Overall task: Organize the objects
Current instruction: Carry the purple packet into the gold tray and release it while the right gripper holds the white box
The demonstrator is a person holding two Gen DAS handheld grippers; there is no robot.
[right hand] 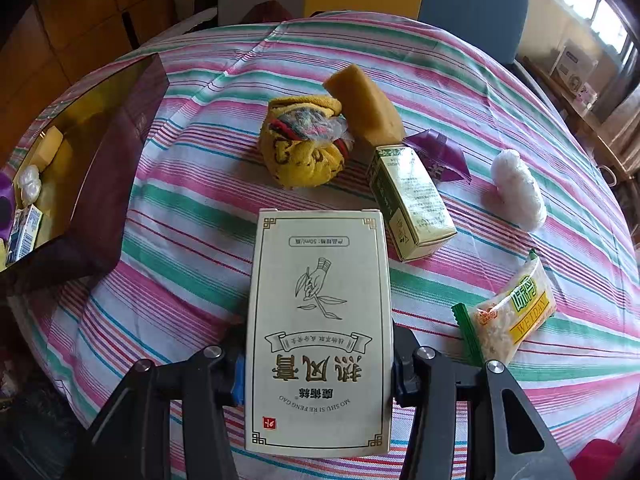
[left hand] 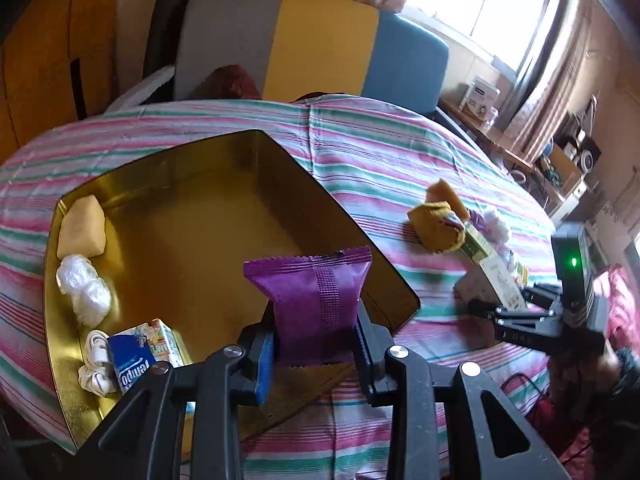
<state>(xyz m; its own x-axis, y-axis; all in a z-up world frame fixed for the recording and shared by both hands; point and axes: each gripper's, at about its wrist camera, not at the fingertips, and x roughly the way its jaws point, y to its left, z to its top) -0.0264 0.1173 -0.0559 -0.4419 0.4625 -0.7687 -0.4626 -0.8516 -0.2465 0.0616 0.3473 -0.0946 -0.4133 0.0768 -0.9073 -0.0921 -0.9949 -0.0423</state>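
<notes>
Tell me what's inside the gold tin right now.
Along the gold tin's left wall lie a pale yellow sponge, a white plastic wad, a coiled white cable and a Tempo tissue pack. The gripper covers the near corner.

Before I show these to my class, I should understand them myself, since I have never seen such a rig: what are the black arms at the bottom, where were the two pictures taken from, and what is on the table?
There is no robot here. A person holds a two-finger claw in each hand, and a wide-angle camera on each looks along its fingers.

The left view shows the left claw shut on a purple crinkle-edged foil snack packet, above a shiny gold metal tin that already holds a few small items. The right claw appears at that picture's right edge.

In the right view, the right claw grips a cream cardboard box printed with a plant drawing.

On the pink, green and white striped tablecloth still lie a yellow sponge block, a yellow patterned cloth bundle, a green and cream carton and a clear yellow-labelled snack bag.
</notes>
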